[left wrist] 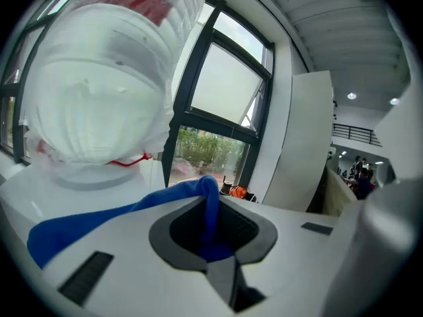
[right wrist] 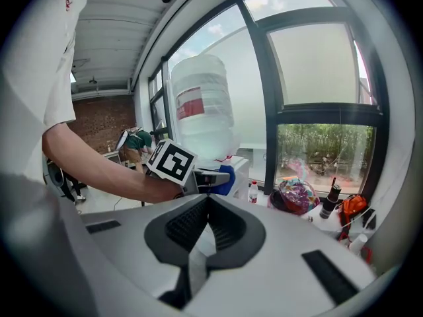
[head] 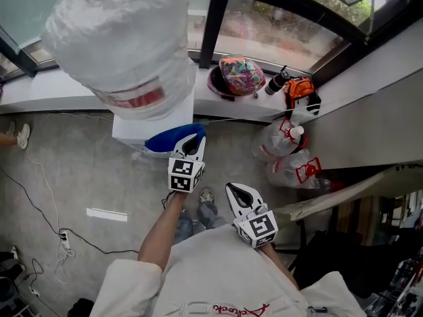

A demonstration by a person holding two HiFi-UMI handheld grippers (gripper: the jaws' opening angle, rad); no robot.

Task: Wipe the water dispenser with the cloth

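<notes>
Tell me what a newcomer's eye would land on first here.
The big clear plastic water bottle with a red label dominates, standing upside down on the white water dispenser by the window. Next comes the bright blue cloth, pinched in the left tool and lying on the dispenser's top. A multicoloured rounded object sits on the white windowsill; the right tool is shut on nothing.
</notes>
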